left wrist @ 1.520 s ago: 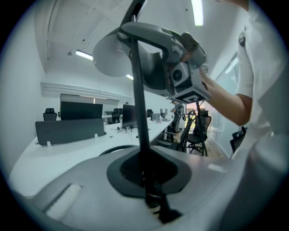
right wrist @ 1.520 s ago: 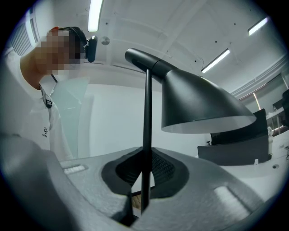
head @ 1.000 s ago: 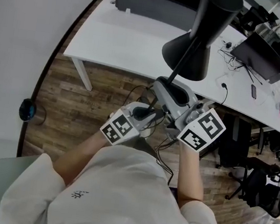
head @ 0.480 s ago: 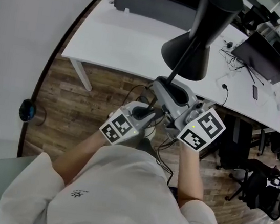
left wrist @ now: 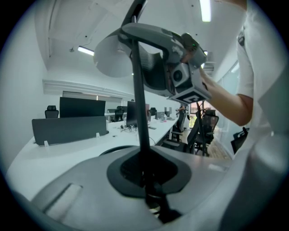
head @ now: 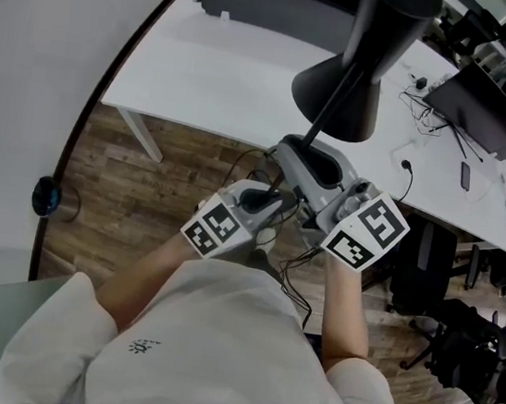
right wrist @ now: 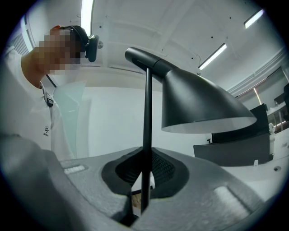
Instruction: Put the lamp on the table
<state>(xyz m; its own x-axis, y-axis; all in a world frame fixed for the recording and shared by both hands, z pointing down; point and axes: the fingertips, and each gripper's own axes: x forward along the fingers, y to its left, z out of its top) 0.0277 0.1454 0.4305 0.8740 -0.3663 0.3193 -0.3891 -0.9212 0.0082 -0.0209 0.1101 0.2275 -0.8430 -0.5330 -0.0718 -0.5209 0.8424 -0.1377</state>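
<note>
Head view: lamp (head: pixel 340 101) in air at table's (head: pixel 215 70) front edge, not yet on it. Left gripper (head: pixel 270 199) and right gripper (head: pixel 292 155) both on stem, probably for steady upright carry.
Left gripper view: jaws clamped on stem (left wrist: pixel 138 90), low part.
Right gripper view: jaws pinch stem higher up, table behind.

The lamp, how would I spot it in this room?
Find the long white table. At its near edge, the left gripper and right gripper clamp the lamp by its thin stem. It's the only thing with a big black cone shade.
</note>
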